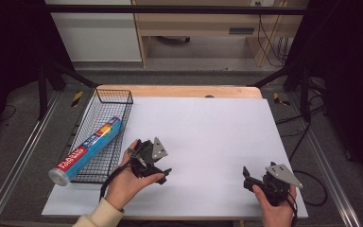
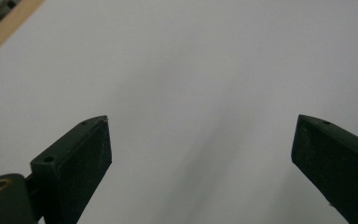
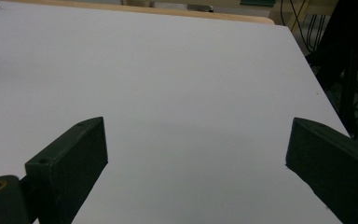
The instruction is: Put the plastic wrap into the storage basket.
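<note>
Both the left gripper (image 1: pixel 163 172) and right gripper (image 1: pixel 246 177) gape wide, holding nothing. The foil box (image 1: pixel 86 150) juts over the basket (image 1: pixel 116 96) rim; a careless grab could tip it out, I'd say.

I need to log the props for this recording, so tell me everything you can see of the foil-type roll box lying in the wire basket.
The roll box is a long, slim carton, mostly blue with a red band carrying white lettering and a yellow-orange patch, and a pale round end facing the near-left. It looks like printed cardboard, closed and undamaged. It lies tilted across the black wire basket at the table's left edge, its near end sticking out over the basket's near-left corner. It touches the basket; the left claw is beside it, apart.
</note>
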Demonstrator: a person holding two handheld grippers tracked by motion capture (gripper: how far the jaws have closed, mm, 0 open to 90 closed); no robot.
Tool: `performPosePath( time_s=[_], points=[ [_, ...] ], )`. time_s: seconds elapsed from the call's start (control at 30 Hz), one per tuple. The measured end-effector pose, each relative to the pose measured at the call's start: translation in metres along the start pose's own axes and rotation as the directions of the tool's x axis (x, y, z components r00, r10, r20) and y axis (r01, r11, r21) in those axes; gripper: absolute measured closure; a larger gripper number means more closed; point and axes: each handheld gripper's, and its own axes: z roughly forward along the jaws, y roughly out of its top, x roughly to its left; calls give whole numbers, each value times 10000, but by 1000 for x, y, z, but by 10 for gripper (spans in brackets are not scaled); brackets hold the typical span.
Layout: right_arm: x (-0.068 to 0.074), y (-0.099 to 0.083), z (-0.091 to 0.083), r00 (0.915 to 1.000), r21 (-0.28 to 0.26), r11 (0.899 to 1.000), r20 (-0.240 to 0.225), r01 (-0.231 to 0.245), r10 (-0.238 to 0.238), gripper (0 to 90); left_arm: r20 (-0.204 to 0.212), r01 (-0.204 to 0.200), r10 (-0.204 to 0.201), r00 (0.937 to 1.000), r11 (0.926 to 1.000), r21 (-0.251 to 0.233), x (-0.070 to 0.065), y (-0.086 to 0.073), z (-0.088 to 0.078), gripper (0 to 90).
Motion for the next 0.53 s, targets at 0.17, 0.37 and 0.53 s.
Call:
performPosePath(
  time_s=[0.17,0.37,0.53],
  points=[
    [-2,-1,1,10000,75,10000,-85,-38,39,44,516,146,-158,9985,9996,241,-4,-21,28,55],
    [-2,-3,3,9998,244,9997,-205,-49,54,41,787,-188,226,9966,9987,-481,-8,-44,23,54],
    [-2,-3,6,9998,545,9985,-191,64,-54,43,491,-116,163,9987,9954,-948,-12,-60,10,52]
  ],
)
